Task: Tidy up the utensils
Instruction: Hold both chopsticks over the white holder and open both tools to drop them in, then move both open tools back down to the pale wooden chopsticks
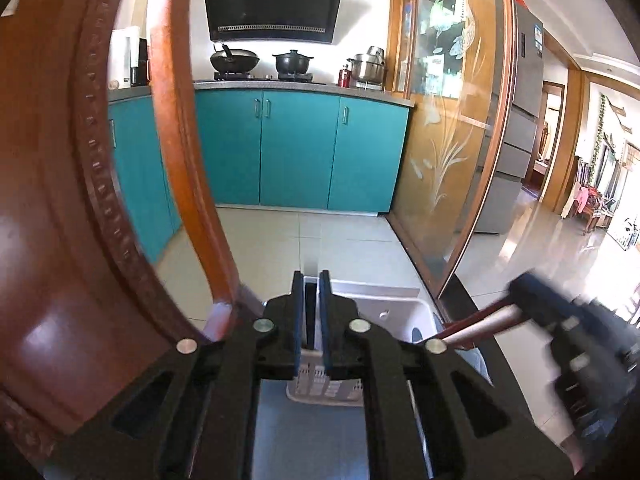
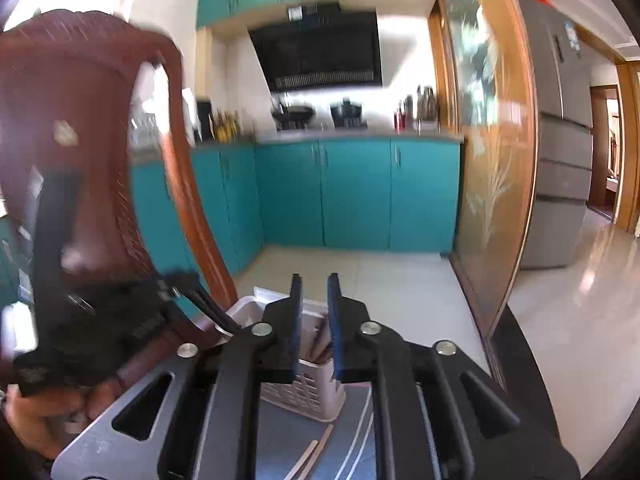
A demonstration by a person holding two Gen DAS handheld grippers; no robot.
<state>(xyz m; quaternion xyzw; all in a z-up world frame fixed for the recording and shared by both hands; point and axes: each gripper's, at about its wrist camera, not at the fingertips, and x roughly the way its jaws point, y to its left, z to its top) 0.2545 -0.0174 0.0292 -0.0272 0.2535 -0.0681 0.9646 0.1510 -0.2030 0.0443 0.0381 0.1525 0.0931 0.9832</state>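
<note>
- Utensil basket (image 2: pixel 304 390) on worktop (image 2: pixel 280 440), chopsticks (image 2: pixel 322 350) inside.
- My left gripper (image 1: pixel 312 320): nearly together, nothing between.
- My right gripper (image 2: pixel 316 328): slightly apart, empty, over basket.

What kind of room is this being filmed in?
A home kitchen, most likely: a range hood hangs over a wok on the stove, with teal cabinets below the counter.
</note>
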